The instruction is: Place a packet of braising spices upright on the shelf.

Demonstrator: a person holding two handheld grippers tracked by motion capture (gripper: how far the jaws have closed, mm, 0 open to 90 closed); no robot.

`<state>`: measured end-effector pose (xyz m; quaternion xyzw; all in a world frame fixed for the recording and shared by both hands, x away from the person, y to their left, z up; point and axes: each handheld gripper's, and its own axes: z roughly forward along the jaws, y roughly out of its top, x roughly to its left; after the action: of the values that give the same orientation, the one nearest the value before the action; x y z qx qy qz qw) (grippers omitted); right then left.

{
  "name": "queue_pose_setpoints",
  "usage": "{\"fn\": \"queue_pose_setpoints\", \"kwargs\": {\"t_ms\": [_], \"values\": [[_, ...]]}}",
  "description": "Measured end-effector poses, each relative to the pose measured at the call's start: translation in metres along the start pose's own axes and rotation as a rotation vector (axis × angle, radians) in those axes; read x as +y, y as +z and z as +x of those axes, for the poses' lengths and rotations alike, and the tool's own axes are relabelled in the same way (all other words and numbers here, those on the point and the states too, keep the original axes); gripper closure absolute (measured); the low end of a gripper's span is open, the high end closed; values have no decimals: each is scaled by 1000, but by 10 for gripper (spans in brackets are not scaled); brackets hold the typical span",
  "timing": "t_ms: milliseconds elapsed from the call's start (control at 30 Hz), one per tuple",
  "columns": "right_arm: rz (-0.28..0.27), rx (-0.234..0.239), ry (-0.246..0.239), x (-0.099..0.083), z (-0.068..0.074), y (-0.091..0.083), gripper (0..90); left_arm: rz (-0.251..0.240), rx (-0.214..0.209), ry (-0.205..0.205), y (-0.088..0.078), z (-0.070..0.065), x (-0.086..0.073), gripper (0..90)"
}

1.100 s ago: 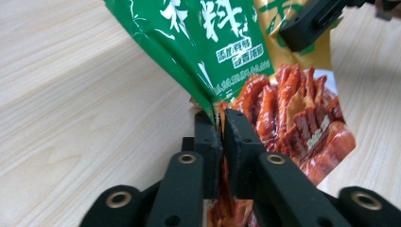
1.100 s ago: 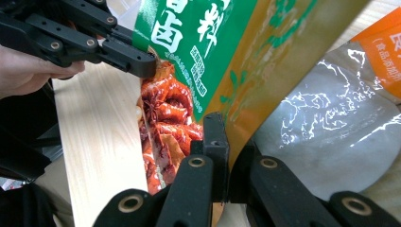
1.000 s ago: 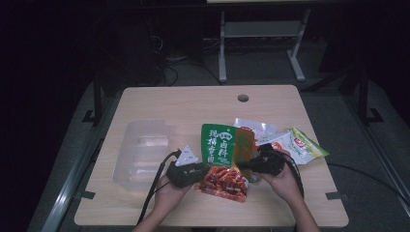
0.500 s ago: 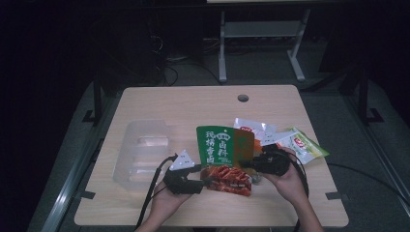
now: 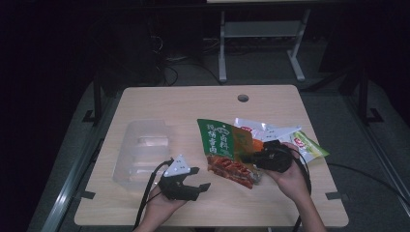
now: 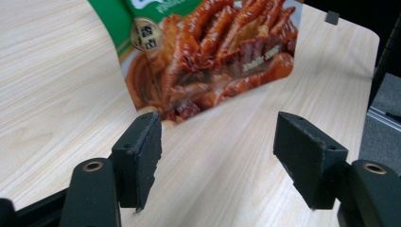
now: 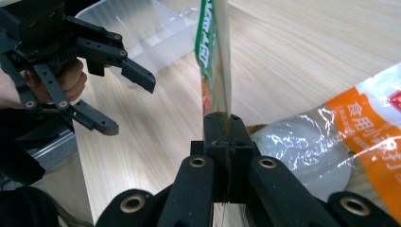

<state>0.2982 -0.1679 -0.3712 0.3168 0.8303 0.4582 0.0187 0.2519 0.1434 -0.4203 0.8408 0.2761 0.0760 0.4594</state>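
Note:
A green and red snack packet (image 5: pixel 223 152) printed with chicken feet is held up over the table's middle, tilted. My right gripper (image 5: pixel 247 157) is shut on its right edge; in the right gripper view the packet (image 7: pixel 213 56) runs edge-on up from the closed jaws (image 7: pixel 226 137). My left gripper (image 5: pixel 200 179) stands open near the front edge, left of the packet and apart from it. In the left gripper view the packet's lower corner (image 6: pixel 213 56) hangs just beyond the open gripper (image 6: pixel 217 151), nothing between the jaws.
A clear plastic bin (image 5: pixel 142 152) sits at the table's left. Behind the right hand lie an orange and clear bag (image 7: pixel 340 137) and a light green packet (image 5: pixel 309 145). The wooden table (image 5: pixel 203 104) has a cable hole (image 5: pixel 243 98) at the back.
My left gripper has let go of the packet, opened and pulled back to the left and toward the front edge. The right gripper still holds the packet, now lifted and more upright.

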Motion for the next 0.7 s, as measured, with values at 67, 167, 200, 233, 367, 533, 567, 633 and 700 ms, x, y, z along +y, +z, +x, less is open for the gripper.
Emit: {"fn": "queue_pose_setpoints", "kwargs": {"t_ms": [67, 167, 200, 233, 367, 533, 567, 633, 700], "values": [[4, -1, -3, 4, 2, 0, 897, 5, -8, 14, -3, 0, -1, 320], [13, -10, -13, 12, 3, 0, 897, -7, -40, 11, -8, 0, -2, 306], [15, -15, -16, 15, 4, 1, 897, -8, -33, 25, -9, 0, -2, 299], [23, -18, -24, 17, 4, 1, 897, -6, -32, 30, -10, 1, -3, 293], [32, -28, -43, 29, 6, 2, 898, -16, -40, 17, -13, 2, -5, 277], [18, -17, -40, 45, 7, 4, 897, -23, -53, 27, -20, 3, -7, 252], [18, -17, -40, 45, 7, 4, 897, -23, -53, 27, -20, 3, -7, 250], [24, -16, -47, 53, 7, 6, 897, -35, -60, 21, -23, 3, -9, 246], [28, -13, -49, 58, 6, 8, 897, -30, -60, 29, -25, 1, -10, 243]]}}
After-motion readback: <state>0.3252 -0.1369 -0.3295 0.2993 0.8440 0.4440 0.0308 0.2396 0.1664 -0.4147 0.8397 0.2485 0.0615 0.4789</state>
